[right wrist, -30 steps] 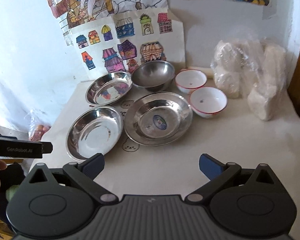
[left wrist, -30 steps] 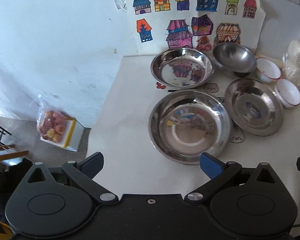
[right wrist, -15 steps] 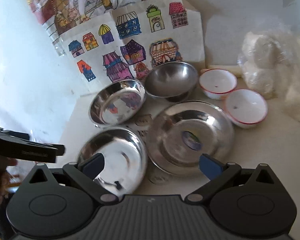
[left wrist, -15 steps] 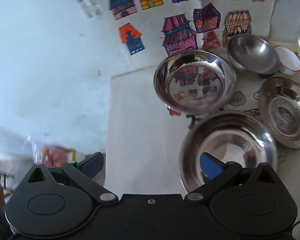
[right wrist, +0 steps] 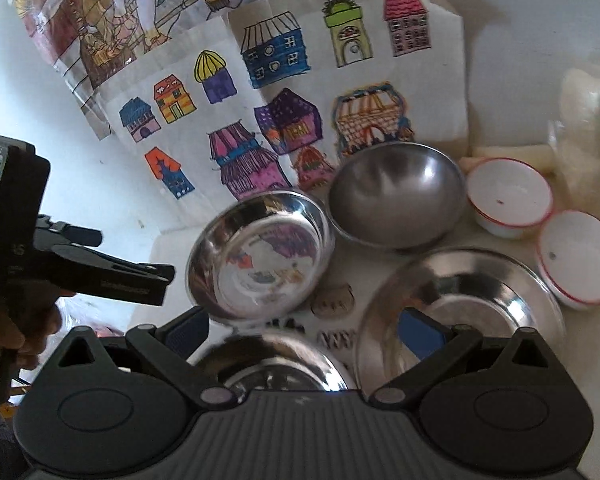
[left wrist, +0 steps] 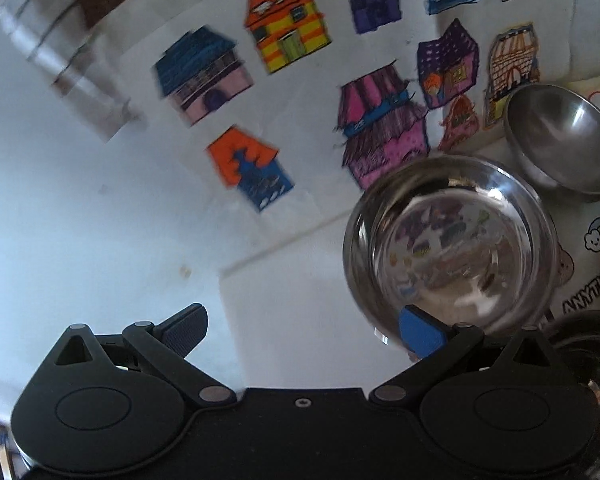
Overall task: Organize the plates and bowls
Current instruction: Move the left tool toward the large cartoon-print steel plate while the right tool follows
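A shiny steel plate (left wrist: 452, 256) sits near the wall, also in the right wrist view (right wrist: 260, 256). Behind it is a deep steel bowl (left wrist: 560, 136), (right wrist: 396, 192). My left gripper (left wrist: 302, 330) is open and empty, its right finger at the shiny plate's near rim. My right gripper (right wrist: 304, 330) is open and empty above a second steel plate (right wrist: 284, 364) and a wide steel plate (right wrist: 464, 312). Two white red-rimmed bowls (right wrist: 510, 196), (right wrist: 578, 256) stand at the right. The left gripper (right wrist: 100, 276) shows at the left of the right wrist view.
Coloured house drawings (right wrist: 284, 92) are taped to the white wall behind the dishes. White plastic-wrapped bundles (right wrist: 588, 128) stand at the far right. The white table's left edge (left wrist: 224, 280) runs near the shiny plate.
Both grippers moved forward toward the wall and dishes. The left one has come up to the shiny back plate; the right one is now over the two front plates. Both stay open.
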The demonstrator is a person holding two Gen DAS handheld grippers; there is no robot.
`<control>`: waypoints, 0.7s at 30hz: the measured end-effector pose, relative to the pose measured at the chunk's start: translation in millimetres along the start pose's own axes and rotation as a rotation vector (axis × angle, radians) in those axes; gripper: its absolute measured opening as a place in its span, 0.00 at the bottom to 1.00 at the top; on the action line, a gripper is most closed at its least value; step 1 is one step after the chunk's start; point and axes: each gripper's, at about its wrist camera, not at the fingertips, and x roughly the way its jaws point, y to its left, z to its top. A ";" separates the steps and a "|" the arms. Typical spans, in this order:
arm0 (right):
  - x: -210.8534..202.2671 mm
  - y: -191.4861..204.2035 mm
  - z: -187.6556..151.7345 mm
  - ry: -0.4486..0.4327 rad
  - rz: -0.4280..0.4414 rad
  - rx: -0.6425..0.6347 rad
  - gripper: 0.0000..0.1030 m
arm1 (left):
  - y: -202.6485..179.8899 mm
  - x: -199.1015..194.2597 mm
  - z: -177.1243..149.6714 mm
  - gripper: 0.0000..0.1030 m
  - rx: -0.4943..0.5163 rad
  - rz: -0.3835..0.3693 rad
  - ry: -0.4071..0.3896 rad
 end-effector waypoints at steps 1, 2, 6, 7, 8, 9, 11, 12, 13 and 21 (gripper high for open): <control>4.8 0.6 2.8 0.003 0.008 0.000 1.00 | -0.2 4.8 1.9 0.99 0.014 -0.003 -0.003; 10.5 1.2 5.3 0.007 0.017 -0.002 1.00 | -0.2 9.8 4.5 0.99 0.029 -0.010 -0.003; 30.3 2.7 13.3 0.023 0.031 0.001 0.93 | -0.6 24.5 10.0 0.97 0.075 -0.042 -0.003; 35.4 2.9 15.4 0.030 0.032 0.004 0.90 | -0.8 27.9 11.3 0.96 0.084 -0.047 -0.002; 40.3 3.0 17.3 0.034 0.032 0.005 0.89 | -1.2 30.9 11.2 0.95 0.089 -0.050 -0.001; 44.2 3.1 18.4 0.036 0.031 0.006 0.88 | -1.3 34.3 12.5 0.94 0.090 -0.057 0.003; 53.5 3.6 21.5 0.044 0.018 0.013 0.84 | -0.7 42.0 15.6 0.89 0.083 -0.078 0.015; 57.3 3.6 22.7 0.049 0.011 0.018 0.81 | -0.7 46.2 16.8 0.86 0.077 -0.087 0.025; 61.8 4.0 24.1 0.056 -0.007 0.027 0.78 | 0.2 51.4 17.0 0.85 0.070 -0.094 0.034; 84.9 3.5 27.7 0.084 -0.072 0.091 0.58 | -5.0 75.2 20.8 0.55 0.027 -0.159 0.073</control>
